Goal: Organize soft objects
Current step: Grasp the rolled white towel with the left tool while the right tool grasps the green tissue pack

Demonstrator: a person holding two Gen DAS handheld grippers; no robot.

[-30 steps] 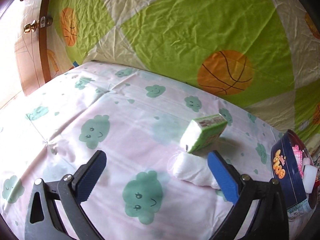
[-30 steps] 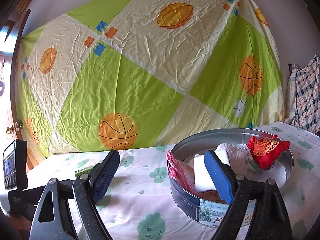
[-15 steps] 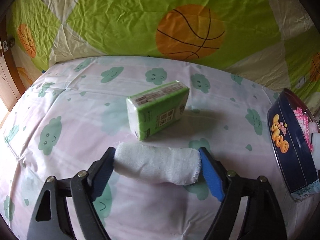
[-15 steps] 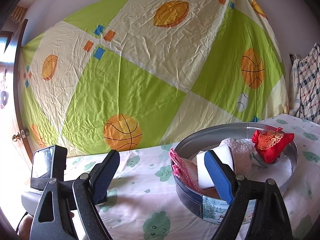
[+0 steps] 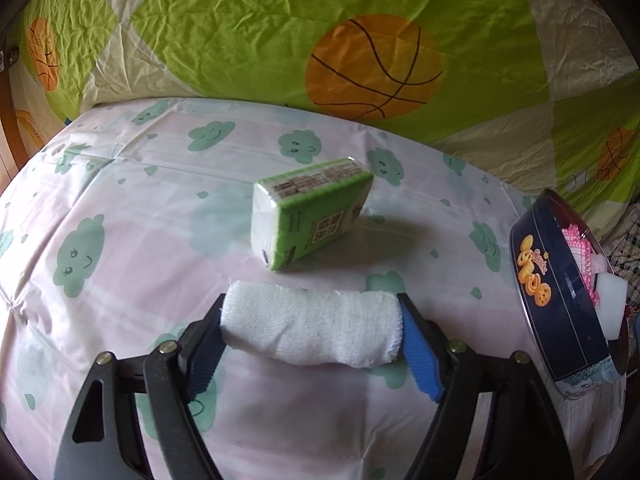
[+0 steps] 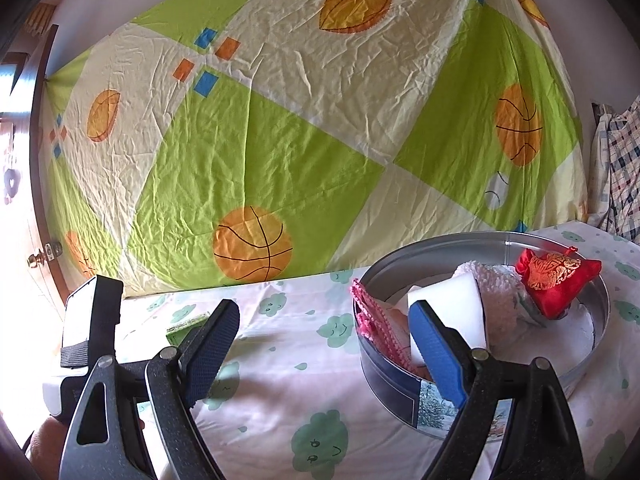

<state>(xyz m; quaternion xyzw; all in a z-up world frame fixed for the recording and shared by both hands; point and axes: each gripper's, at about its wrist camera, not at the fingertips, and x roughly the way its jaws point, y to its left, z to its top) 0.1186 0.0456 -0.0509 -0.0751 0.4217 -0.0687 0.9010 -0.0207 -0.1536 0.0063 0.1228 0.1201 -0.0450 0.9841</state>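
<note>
Your left tongs (image 5: 312,330) are closing end-to-end on the rolled white towel (image 5: 311,331) lying on the bed beside the tissue pack (image 5: 310,218), ready for lifting, while your right tongs (image 6: 324,354) wait apart, empty, by the tin (image 6: 592,350)

Basketball-print sheet (image 6: 312,152) — wooden door (image 6: 38,216)

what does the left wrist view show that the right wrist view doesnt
Only the left wrist view shows the rolled white towel between the left tongs, which are closing on its ends.

Only the right wrist view shows the red pouch inside the tin, and the right tongs open with nothing between them.

Both show the tin, the white sponge, the pink knit cloth, the green tissue pack and the cloud-print sheet.
</note>
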